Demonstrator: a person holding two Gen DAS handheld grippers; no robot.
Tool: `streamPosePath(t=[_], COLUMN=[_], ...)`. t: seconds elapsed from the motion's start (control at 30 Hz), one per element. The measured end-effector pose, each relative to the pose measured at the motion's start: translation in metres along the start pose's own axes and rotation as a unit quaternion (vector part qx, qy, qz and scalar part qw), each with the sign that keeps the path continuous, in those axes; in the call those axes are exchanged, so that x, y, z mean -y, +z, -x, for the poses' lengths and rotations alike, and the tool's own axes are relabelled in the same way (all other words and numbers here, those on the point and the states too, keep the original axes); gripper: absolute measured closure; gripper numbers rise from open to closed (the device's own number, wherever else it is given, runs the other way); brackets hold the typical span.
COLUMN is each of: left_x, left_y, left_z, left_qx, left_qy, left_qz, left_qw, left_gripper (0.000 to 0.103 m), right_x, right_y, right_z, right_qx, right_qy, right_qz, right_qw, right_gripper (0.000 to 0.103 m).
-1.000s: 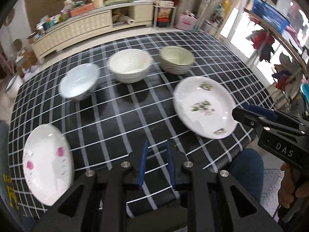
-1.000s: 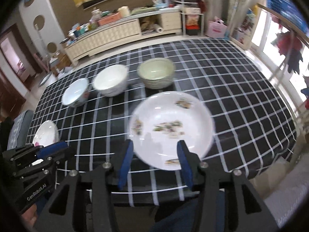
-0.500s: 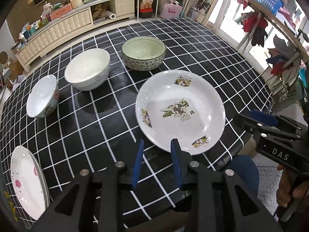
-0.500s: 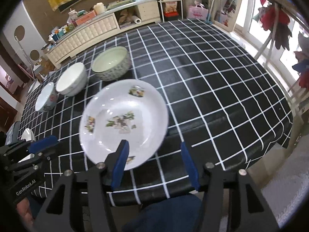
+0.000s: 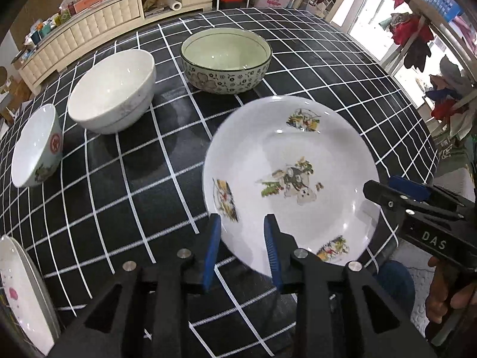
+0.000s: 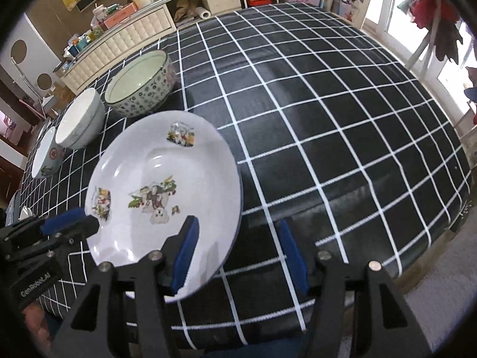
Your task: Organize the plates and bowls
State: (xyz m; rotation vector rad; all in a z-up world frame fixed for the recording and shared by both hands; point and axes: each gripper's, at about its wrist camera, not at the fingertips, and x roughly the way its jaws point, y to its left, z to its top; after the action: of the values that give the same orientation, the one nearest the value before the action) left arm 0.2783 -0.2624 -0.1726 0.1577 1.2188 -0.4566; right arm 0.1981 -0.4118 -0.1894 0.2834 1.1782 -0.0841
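**Both grippers closing in on the decorated plate, nothing gripped yet**

Left gripper (image 5: 242, 247): blue-padded fingers (image 5: 212, 247) a narrow gap apart, nothing between them. Jaws have just been opening from near-shut; last half second barely any change. Tips sit over the near-left rim of the round white ceramic plate with printed animal-and-flower decals (image 5: 290, 179). Can't tell whether they touch the rim.

Right gripper (image 6: 237, 256): fingers clearly wider apart, also just opened further, then levelled off. Its left finger (image 6: 184, 253) overlaps the plate's (image 6: 162, 191) near-right rim in its own view, the other finger is over bare cloth. No clamp visible.

What changed: a second ago the plate sat well ahead of both grippers; now it fills the foreground of both views and each gripper shows at the plate's edge in the other's view. Both have come down and in, pointing steeply down. My read: start of a two-sided pickup on this plate.

Outward from there:
- plate lies flat at the near edge of the counter under a black cloth with white grid lines (image 5: 125, 197), slightly overhanging by the look of it
- behind it, a row of three: green-glazed bowl with dark floral outside (image 5: 226, 59), plain white ceramic bowl (image 5: 114, 91), small white bowl with a red mark (image 5: 37, 149)
- second white plate with pink spots (image 5: 21, 295) at the far left corner, well apart

Remaining per task: nothing stacked yet. Risk: thin rim, glossy glaze; a shallow bite could slip.
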Motion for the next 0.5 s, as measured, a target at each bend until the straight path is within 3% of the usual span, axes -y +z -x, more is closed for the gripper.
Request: streamPosePath(t=[0.3,0.37,0.5], left_x=[-0.003,-0.005,-0.017], left_y=[0.011,0.011,0.012], left_z=[-0.004,-0.003,-0.005], left_qx=[0.004,0.009,0.011], left_qy=[0.0,0.006,0.01], left_qz=[-0.012,-0.015,-0.002], left_qw=[0.9999,0.9998,0.9999], left_gripper=[0.075,0.066,0.066], right_x=[-0.001,-0.002,-0.002], right_y=[0.008,0.008,0.007], right_z=[-0.006,-0.008,-0.012], right_qx=[-0.005,-0.006,-0.012], right_qy=[0.004,0.002,0.004], right_qz=[0.006,0.01,0.013], right_qw=[1.0,1.0,1.0], right_gripper=[0.042,0.042,0.042])
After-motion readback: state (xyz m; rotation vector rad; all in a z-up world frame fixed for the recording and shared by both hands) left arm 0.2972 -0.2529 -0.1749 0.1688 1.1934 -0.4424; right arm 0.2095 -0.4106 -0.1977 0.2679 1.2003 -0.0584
